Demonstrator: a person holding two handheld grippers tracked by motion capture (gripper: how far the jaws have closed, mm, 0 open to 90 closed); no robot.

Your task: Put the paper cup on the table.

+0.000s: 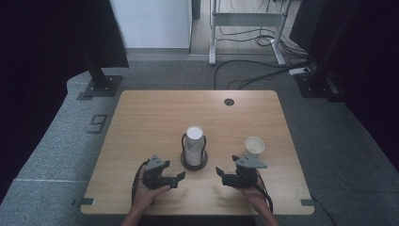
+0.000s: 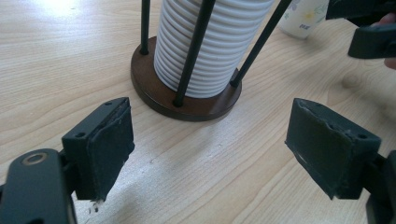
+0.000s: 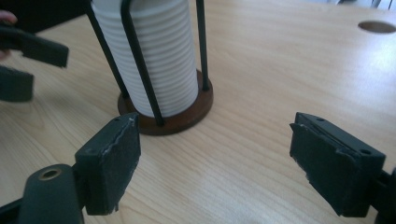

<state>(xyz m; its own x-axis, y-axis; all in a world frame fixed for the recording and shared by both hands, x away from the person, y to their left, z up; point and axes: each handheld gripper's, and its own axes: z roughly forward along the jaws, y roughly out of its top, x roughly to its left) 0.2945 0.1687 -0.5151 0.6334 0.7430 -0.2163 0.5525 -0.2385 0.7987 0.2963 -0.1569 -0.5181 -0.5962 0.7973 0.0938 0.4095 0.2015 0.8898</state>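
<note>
A: What is seen at the left of the worktop (image 1: pixel 141 113)?

B: The left claw (image 1: pixel 180 178) is held there in a hand (image 1: pixel 147 194), low over the wood. Its jaws are spread wide and nothing is gripped between them. In the left gripper view, bare wood is seen between the two black pads (image 2: pixel 109 149).

A: And what is found in the middle?

B: A stack of white cups (image 1: pixel 194 143) is kept upright in a cup holder (image 1: pixel 194 162) with a round brown base and thin black rods. It is placed between the two claws, a little farther back, and it is touched by neither.

A: What is seen at the right?

B: The right claw (image 1: pixel 219 173) is held low as well, pointed toward the cup holder. Its jaws are parted and nothing is gripped by them. A single paper cup (image 1: pixel 254 146) is stood upright just behind that claw, near the cup holder but apart from it. It is not touched either.
</note>
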